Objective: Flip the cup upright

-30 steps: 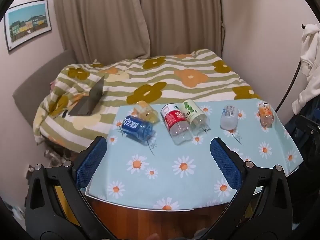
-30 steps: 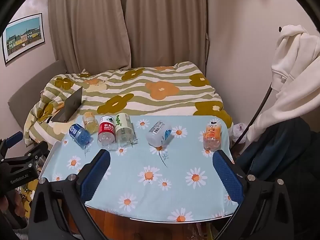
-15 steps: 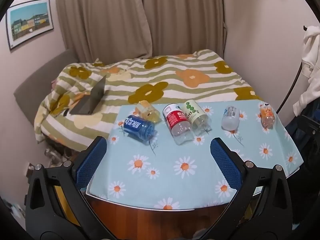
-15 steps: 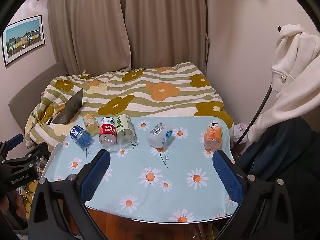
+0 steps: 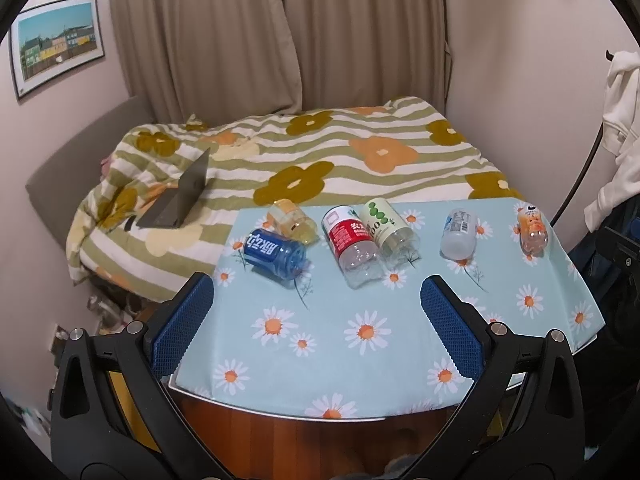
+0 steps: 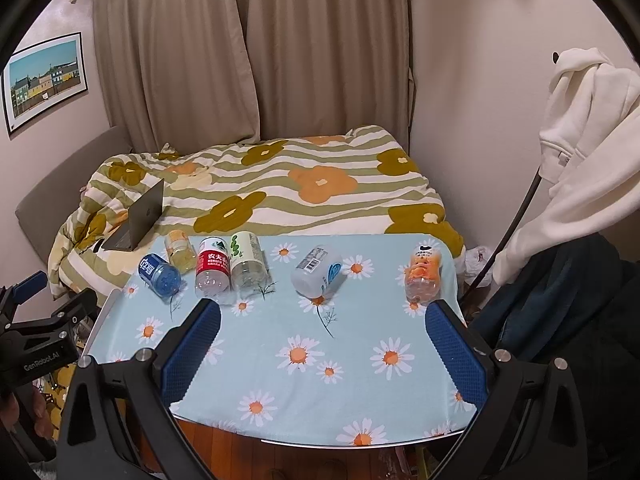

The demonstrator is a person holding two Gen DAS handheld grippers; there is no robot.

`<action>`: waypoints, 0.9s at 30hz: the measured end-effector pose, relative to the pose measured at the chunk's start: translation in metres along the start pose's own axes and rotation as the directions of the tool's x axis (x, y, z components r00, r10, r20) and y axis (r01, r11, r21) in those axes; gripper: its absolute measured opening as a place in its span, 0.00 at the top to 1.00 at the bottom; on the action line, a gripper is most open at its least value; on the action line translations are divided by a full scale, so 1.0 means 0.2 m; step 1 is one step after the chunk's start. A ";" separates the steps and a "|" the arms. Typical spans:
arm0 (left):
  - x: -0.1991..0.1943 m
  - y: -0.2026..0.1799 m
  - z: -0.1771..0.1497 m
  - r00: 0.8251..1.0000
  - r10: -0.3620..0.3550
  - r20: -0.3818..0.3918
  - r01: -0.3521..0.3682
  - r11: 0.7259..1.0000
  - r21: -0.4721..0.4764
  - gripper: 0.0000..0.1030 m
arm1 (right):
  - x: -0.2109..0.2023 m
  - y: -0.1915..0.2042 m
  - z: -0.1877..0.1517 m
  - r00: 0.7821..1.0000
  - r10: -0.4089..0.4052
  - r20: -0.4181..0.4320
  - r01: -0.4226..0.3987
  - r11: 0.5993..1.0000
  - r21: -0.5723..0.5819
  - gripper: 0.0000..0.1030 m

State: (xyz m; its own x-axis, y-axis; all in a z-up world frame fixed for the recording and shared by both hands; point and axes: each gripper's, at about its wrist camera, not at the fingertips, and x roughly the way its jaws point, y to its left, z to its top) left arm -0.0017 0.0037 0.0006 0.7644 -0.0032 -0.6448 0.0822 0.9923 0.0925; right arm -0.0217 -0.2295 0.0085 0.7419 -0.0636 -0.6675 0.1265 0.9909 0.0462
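Observation:
Several cut-bottle cups lie on their sides on the daisy tablecloth (image 5: 360,360): a blue one (image 5: 274,254), a yellow one (image 5: 290,220), a red-labelled one (image 5: 352,242), a green-dotted one (image 5: 388,228), a white-labelled one (image 5: 459,234) and an orange one (image 5: 531,230). In the right wrist view they show as blue (image 6: 159,272), red (image 6: 213,266), white (image 6: 318,270) and orange (image 6: 424,276). My left gripper (image 5: 318,324) is open and empty above the table's near edge. My right gripper (image 6: 320,348) is open and empty, short of the cups.
A bed with a flowered striped duvet (image 5: 340,160) lies behind the table, with an open laptop (image 5: 180,196) on it. White clothing (image 6: 592,140) hangs at the right over dark fabric. The left gripper body (image 6: 36,344) shows at the left edge of the right wrist view.
Both views have shifted slightly, and the cups sit a little higher in the right wrist view. The cups have not moved. Both grippers stay open.

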 end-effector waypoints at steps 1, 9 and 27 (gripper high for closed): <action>0.00 0.00 0.00 1.000 0.000 0.001 0.000 1.000 0.000 0.00 | 0.00 0.00 0.00 1.000 -0.001 0.001 0.001 1.000 -0.001 0.01; 0.00 0.00 0.00 1.000 -0.001 0.000 0.001 1.000 0.001 0.00 | -0.01 0.00 0.00 1.000 0.002 0.001 -0.002 1.000 0.003 0.01; 0.00 0.00 0.00 1.000 0.001 0.000 -0.001 1.000 0.002 0.00 | -0.02 -0.01 0.01 1.000 0.001 0.005 -0.001 1.000 0.004 0.01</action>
State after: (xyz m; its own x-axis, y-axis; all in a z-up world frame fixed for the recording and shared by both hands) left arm -0.0008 0.0026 0.0007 0.7642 -0.0024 -0.6449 0.0828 0.9921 0.0944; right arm -0.0226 -0.2326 0.0129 0.7455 -0.0628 -0.6635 0.1281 0.9905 0.0501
